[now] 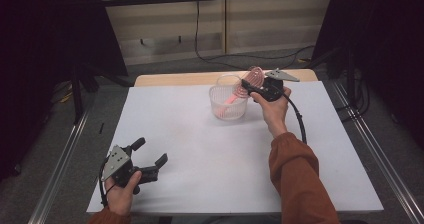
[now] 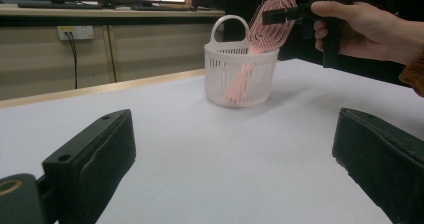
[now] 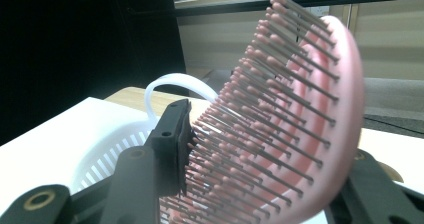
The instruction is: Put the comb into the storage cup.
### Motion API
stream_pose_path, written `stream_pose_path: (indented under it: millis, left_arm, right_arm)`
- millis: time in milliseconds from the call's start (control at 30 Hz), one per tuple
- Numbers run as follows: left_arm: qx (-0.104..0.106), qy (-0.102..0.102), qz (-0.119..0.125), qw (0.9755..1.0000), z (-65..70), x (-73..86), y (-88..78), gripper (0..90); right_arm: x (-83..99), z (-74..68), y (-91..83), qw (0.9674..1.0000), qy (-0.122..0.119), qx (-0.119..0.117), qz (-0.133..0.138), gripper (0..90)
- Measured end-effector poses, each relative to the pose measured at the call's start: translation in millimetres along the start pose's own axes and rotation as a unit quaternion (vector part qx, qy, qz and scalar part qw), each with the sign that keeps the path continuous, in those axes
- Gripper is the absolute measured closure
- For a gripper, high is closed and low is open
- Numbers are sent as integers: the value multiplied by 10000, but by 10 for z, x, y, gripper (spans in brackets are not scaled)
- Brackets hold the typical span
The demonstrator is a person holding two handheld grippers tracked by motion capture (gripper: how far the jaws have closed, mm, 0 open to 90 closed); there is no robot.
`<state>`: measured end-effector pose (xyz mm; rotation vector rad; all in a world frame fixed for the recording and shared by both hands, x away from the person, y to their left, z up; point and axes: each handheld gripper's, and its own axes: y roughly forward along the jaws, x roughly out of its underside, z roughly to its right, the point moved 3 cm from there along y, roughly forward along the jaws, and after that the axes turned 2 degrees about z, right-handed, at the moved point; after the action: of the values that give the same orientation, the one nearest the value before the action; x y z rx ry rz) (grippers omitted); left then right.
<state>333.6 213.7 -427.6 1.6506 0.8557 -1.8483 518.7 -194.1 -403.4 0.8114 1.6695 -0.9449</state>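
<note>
Right now my right gripper [image 1: 250, 87] has the pink plastic paddle hairbrush [image 3: 300, 134] between its fingers: the near finger [image 3: 172, 139] presses on the bristle tips and the far one sits behind the curved pink back, so the brush head is pinched across its thickness. With no earlier look to compare, I read it as a grip on the brush. Below the fingers, the handle drops into the white slotted plastic basket [image 1: 227, 104], which stands on the white table sheet [image 1: 200, 149] just beside my right hand [image 1: 274, 109].

From the left gripper view, the brush's [image 2: 265, 29] long axis runs steeply, head up and tilted toward my right hand, handle down inside the basket [image 2: 240, 76], showing pink through the slots. The head is oval and openwork, with rows of thin dark bristles ending in pink beads, facing away from my hand.

My left gripper [image 1: 147, 156] rests well apart from the basket, near my edge of the sheet, its fingers [image 2: 95, 159] spread wide with bare sheet between them.
</note>
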Motion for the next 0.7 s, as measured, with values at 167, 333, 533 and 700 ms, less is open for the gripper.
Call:
stream_pose_path:
  millis: [167, 333, 533, 700]
  left_arm:
    - [-10, 19, -6, 10000, 0, -3, -6, 38]
    - [-10, 36, -2, 10000, -7, -5, -9, 38]
    - [-30, 51, 3, 10000, -8, -7, -9, 38]
    - [-54, 15, 18, 10000, -14, -7, -16, 38]
  right_arm:
    - [-7, -12, -8, 10000, -32, 16, -14, 496]
    - [6, -6, -12, 10000, -53, 59, -54, 450]
    - [7, 8, -16, 9999, -8, 125, -33, 391]
    - [26, 25, -29, 9999, 52, 116, -24, 348]
